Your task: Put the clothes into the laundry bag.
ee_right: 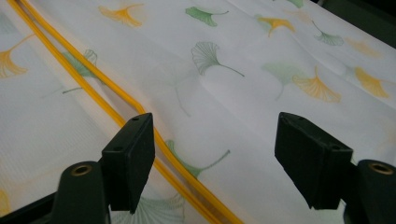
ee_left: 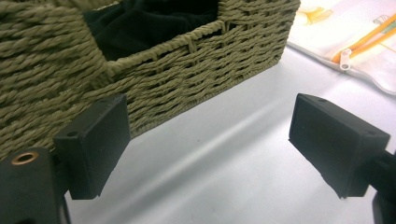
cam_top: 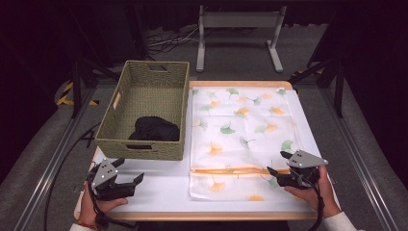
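Note:
A white mesh bag (cam_top: 243, 134) printed with green and orange ginkgo leaves lies flat on the right half of the table. Its orange zipper (cam_top: 231, 170) runs across near the front and stands partly open (ee_right: 140, 109). A woven olive basket (cam_top: 146, 108) at the left holds a dark black garment (cam_top: 154, 129), also seen through the handle hole (ee_left: 140, 23). My left gripper (cam_top: 129, 169) is open over bare table just in front of the basket (ee_left: 196, 65). My right gripper (cam_top: 279, 163) is open above the bag's right end, one jaw over the zipper. Nothing sits between either pair of jaws.
The white zipper pull (ee_left: 344, 59) lies at the bag's near left end. The table (cam_top: 159, 192) has a wooden front edge. Beyond it stand a grey metal frame (cam_top: 238, 33), floor cables and dark tripod legs.

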{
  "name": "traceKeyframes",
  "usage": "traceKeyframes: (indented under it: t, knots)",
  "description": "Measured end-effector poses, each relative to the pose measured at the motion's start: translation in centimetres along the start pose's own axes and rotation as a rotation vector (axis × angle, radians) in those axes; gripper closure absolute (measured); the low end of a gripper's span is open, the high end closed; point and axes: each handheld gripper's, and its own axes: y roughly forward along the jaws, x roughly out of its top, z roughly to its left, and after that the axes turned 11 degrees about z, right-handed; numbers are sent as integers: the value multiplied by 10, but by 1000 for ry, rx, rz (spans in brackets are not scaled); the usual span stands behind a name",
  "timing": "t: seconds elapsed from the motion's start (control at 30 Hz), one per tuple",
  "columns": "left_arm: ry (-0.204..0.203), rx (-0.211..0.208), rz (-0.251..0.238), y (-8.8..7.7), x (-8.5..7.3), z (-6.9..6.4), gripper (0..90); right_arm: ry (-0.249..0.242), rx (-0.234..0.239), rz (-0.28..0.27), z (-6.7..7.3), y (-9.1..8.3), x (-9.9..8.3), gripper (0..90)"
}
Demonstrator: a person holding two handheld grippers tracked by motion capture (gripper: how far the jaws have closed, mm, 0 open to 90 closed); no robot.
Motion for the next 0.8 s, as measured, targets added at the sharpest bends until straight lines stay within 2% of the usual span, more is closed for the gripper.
traceKeyframes:
  t: [0.03,0.27,0.3,0.57,0.8]
  knots:
    - [0,-2,4,1,0,0,132,-18,27,-3,2,3,8,322]
    - [16,-3,11,3,1,-1,135,-50,84,19,4,13,19,373]
    - [16,-3,11,3,1,-1,135,-70,109,36,5,17,23,380]
    - [10,-5,11,3,1,0,139,-107,162,74,12,28,32,366]
    - [11,-6,12,3,1,0,141,-118,181,119,15,41,37,368]
